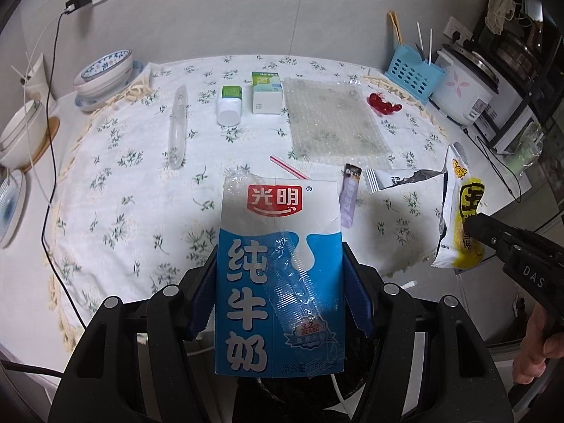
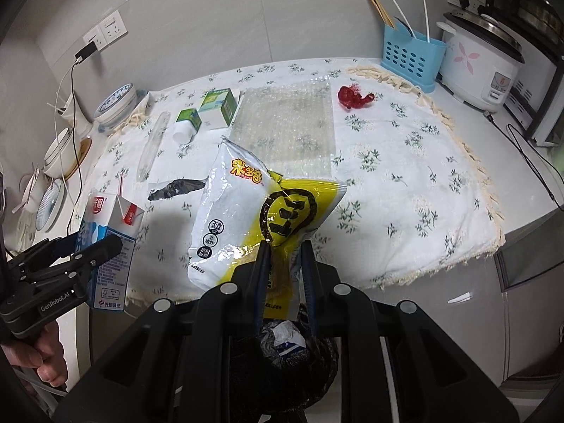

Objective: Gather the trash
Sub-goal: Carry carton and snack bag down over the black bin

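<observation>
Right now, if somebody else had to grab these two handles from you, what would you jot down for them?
Left gripper: shut on the milk carton, held above the table edge.
Right gripper: shut on the snack bag, over the black trash bag, which already holds some trash.
Still on the cloth: bubble wrap, torn wrapper, purple sachet, straw, red scrap, clear tube.
Next: drop both, then clear the rest.
</observation>
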The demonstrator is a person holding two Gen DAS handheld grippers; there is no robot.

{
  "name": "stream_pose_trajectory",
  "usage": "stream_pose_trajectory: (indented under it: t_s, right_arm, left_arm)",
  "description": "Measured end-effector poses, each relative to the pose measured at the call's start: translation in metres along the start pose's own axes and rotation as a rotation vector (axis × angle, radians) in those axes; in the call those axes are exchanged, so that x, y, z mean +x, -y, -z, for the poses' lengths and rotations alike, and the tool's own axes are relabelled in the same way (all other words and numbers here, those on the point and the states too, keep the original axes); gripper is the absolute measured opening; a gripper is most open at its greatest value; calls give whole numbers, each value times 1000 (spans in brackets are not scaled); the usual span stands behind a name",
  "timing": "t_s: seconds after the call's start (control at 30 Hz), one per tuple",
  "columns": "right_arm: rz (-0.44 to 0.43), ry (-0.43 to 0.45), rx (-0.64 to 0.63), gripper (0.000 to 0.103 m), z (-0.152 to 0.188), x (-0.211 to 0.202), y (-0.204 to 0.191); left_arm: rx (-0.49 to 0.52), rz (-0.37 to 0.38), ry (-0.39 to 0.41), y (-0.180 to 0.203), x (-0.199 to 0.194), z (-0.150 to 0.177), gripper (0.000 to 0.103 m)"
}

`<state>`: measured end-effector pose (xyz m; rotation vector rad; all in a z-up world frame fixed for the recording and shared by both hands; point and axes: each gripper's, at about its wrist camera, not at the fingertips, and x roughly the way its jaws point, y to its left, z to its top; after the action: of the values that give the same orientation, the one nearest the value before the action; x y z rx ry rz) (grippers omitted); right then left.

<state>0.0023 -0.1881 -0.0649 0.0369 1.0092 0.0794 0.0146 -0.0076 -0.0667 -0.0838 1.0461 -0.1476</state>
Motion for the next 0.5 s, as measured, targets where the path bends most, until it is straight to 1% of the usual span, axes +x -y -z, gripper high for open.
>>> stream_pose_trajectory:
  t_s: [0.27, 0.5]
  right_arm:
    - [-22, -30, -4, 17, 36, -4, 4]
    - [-17, -60, -16, 17, 67, -2, 8]
  left_arm:
    - [-3, -1, -27, 14, -4, 39, 62]
    - [-4, -5, -51, 21, 0, 71, 62]
